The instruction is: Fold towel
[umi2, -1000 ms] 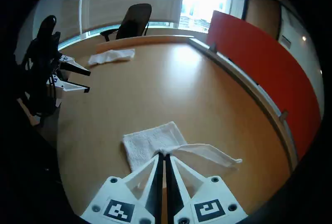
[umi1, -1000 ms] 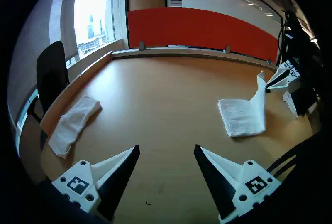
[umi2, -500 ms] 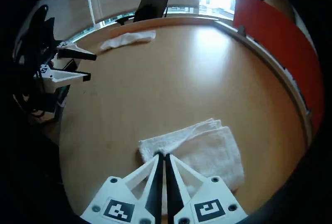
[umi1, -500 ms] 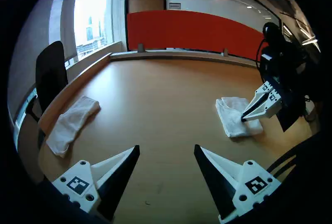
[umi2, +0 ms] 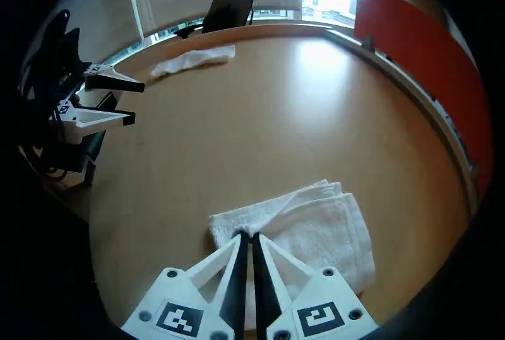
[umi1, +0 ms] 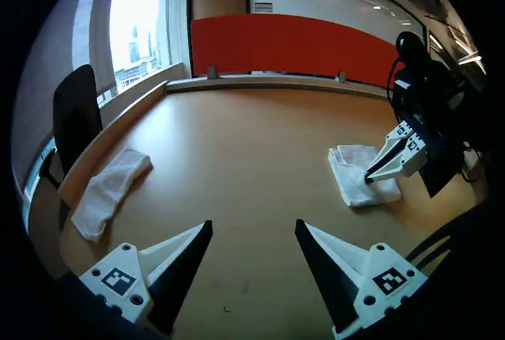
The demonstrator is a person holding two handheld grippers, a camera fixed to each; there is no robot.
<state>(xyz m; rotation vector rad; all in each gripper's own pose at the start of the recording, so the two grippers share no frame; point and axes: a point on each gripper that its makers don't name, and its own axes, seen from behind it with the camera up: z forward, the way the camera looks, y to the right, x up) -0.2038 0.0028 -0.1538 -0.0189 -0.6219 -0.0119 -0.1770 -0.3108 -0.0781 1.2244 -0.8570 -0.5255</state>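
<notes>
A white towel (umi2: 315,233) lies folded on the wooden table (umi2: 265,119), flat and roughly rectangular. My right gripper (umi2: 250,236) is down at the towel's near edge, its fingers pressed together on the cloth there. In the left gripper view the same towel (umi1: 353,179) rests at the right with the right gripper (umi1: 367,178) tipped down onto it. My left gripper (umi1: 252,233) hovers over bare table, open with nothing between its fingers. From the right gripper view, the left gripper (umi2: 137,101) is far off at the left.
A second white towel (umi1: 110,185) lies loosely folded by the table's left edge, also seen as the far towel (umi2: 192,59). A black chair (umi1: 74,113) stands beside it. A red partition (umi1: 297,43) runs along the table's far side.
The right gripper brought the lifted towel flap over and down onto the folded towel. Over the last half second it barely moved. The left gripper stayed open in place.
</notes>
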